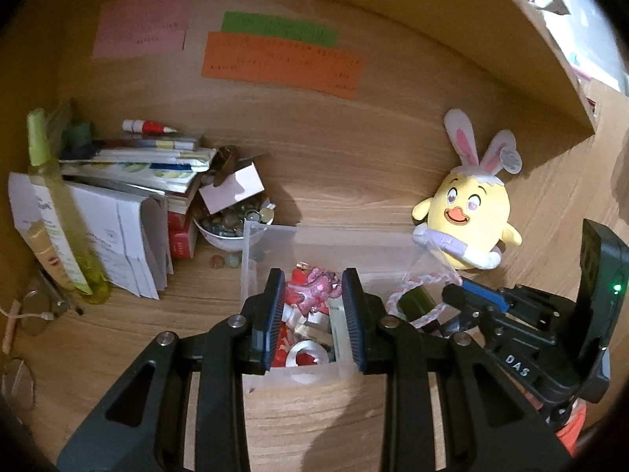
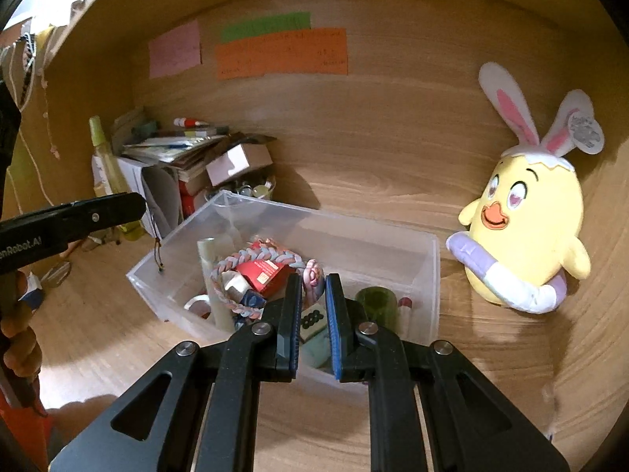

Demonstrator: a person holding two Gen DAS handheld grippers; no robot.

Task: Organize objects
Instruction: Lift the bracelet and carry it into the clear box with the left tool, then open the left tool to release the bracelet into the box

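A clear plastic bin [image 2: 426, 275] sits on the wooden desk, holding a braided pink-blue cord [image 2: 251, 255], a red packet [image 2: 261, 273], a tape roll [image 2: 196, 305], a green cylinder [image 2: 375, 303] and a mahjong tile [image 2: 312, 320]. My right gripper [image 2: 313, 281] hovers over the bin's near side, jaws narrowly apart around a small pink figure [image 2: 313, 275]. My left gripper [image 1: 313, 279] is open and empty above the bin [image 1: 271, 236], over a pink charm [image 1: 314, 289]. The right gripper's fingertips [image 1: 452, 295] show in the left view beside the cord [image 1: 409, 287].
A yellow chick plush with bunny ears [image 2: 526, 224] leans on the back wall at right. At left are stacked books and papers [image 1: 133, 173], a green spray bottle [image 1: 59, 204], a bowl of marbles [image 1: 232, 224] and a small box [image 1: 236, 185]. Coloured notes [image 1: 283, 63] hang on the wall.
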